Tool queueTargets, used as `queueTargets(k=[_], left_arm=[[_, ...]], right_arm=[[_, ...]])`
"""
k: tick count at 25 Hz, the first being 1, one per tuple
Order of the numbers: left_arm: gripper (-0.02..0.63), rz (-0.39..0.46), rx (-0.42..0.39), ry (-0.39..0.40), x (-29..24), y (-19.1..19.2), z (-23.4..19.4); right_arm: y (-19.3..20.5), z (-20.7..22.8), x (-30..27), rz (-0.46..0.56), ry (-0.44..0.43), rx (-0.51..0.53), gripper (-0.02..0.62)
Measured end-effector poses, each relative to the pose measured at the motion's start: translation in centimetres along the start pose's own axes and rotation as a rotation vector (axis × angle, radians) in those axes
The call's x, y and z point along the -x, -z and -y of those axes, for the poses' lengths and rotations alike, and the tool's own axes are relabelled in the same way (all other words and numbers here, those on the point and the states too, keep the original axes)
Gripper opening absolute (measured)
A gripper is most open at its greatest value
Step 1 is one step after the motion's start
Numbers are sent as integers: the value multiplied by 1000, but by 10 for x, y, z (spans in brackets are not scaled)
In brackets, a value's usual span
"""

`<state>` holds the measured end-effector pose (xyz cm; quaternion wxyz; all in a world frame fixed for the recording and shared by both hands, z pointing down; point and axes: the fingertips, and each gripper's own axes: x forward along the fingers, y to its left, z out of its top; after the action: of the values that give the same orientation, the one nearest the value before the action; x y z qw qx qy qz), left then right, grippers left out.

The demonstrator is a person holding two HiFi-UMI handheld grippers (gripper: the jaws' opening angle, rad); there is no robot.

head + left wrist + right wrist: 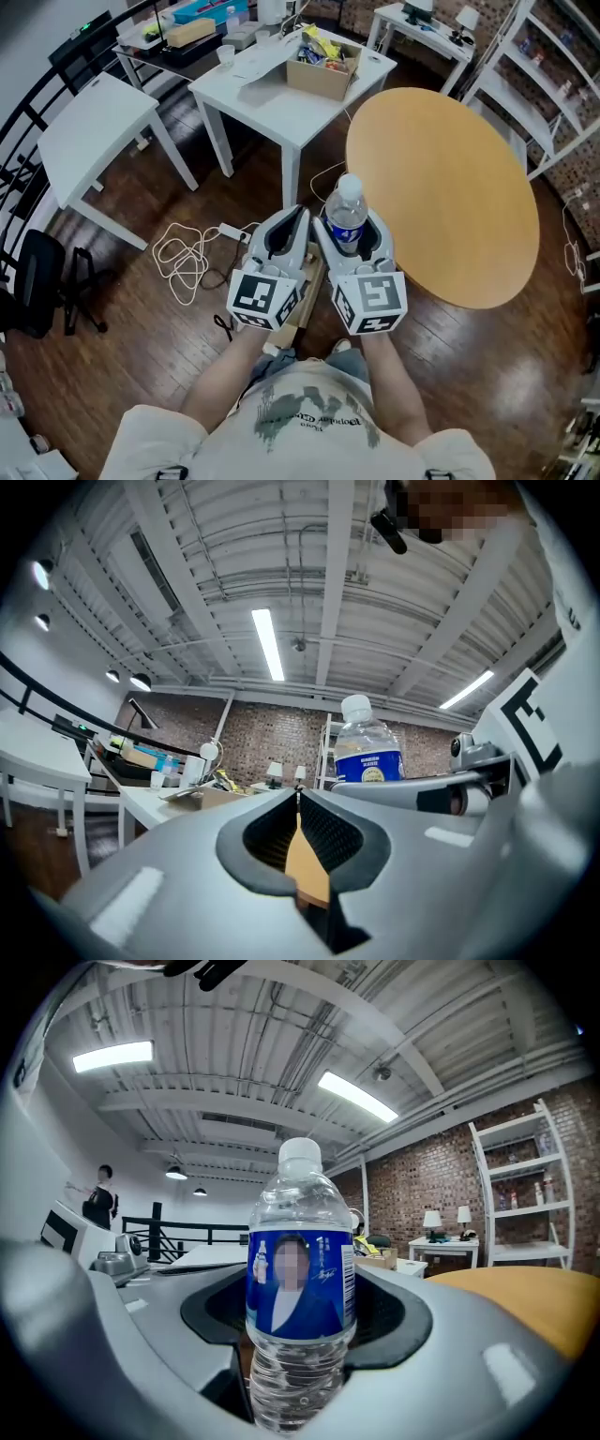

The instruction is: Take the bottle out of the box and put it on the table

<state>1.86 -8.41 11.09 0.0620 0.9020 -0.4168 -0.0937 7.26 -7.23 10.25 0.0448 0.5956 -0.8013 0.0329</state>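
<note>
A clear water bottle point(348, 217) with a blue label and white cap stands upright between the jaws of my right gripper point(349, 231), which is shut on its lower body. In the right gripper view the bottle point(300, 1279) fills the middle, with both dark pads pressed against it. My left gripper point(284, 228) is held close beside it on the left, jaws together. In the left gripper view, the left gripper point(298, 799) has a tan cardboard-coloured strip showing in the slit behind its tips; I cannot tell whether it is pinched. A piece of the cardboard box point(302, 298) shows below, between the grippers.
The round wooden table point(450, 187) lies just right of and beyond the grippers. A white table point(272, 103) carrying an open carton of snacks point(323, 66) stands ahead, and a smaller white table point(94, 131) at left. White cables point(187, 258) lie on the floor. Shelving point(553, 84) is at right.
</note>
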Motion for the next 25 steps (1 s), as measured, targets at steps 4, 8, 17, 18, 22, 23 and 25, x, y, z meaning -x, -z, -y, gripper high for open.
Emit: queueTargets(k=[4, 8, 17, 18, 22, 23, 25], left_arm=[[-9, -14, 19, 90, -14, 6, 26], [-9, -35, 25, 175, -32, 15, 62], [-11, -41, 22, 294, -87, 31, 159], [-11, -44, 21, 304, -93, 33, 170], [-11, -74, 16, 350, -116, 49, 214], [-11, -84, 17, 359, -122, 54, 223], [-11, -102, 28, 375, -133, 64, 240]], right_arm=[[0, 29, 20, 4, 103, -2, 293], [3, 63, 43, 9, 182, -14, 293], [7, 155, 94, 33, 278, -11, 293], [8, 167, 99, 38, 287, -16, 293], [15, 216, 122, 62, 333, -36, 293], [17, 227, 126, 67, 343, -40, 294], [21, 249, 134, 72, 365, -46, 293]])
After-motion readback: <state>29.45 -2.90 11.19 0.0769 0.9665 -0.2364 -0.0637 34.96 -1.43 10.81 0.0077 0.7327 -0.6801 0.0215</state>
